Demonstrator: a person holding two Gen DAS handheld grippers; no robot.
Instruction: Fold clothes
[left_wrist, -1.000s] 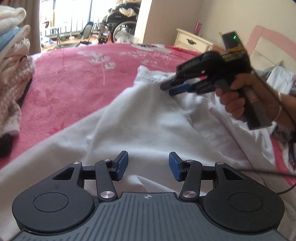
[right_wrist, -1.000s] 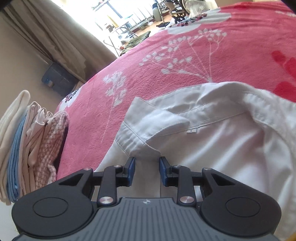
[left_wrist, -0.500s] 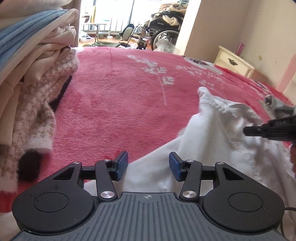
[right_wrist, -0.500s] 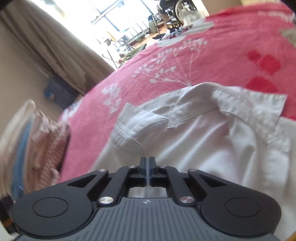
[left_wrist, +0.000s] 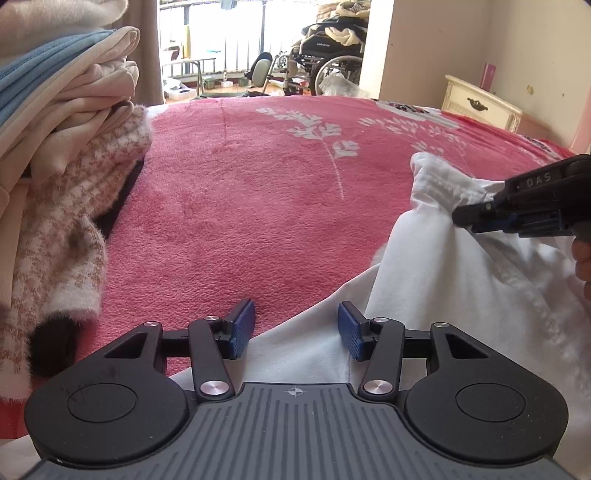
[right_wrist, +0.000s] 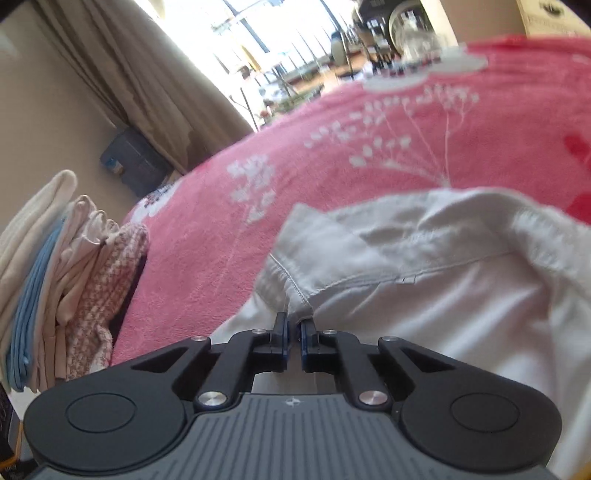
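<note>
White shirt (right_wrist: 443, 306) collar now pinched by closing right gripper (right_wrist: 293, 332) fingers.

Wheelchair (left_wrist: 325, 55), nightstand (left_wrist: 480, 107), curtain (right_wrist: 129, 81)

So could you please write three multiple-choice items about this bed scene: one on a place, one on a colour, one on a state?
1. Where is the pile of folded clothes, seen from the left wrist?
A. at the left edge
B. on the cabinet
C. on the wheelchair

2. What colour is the blanket?
A. green
B. pink-red
C. grey

3. What is the right gripper doing?
A. hanging wide open above the blanket
B. closing on the white shirt
C. holding a blue towel

Answers:
1 A, the pile fills the left edge.
2 B, pink-red with white flower prints.
3 B, the jaws are closing and pinch shirt fabric near the collar.
</note>
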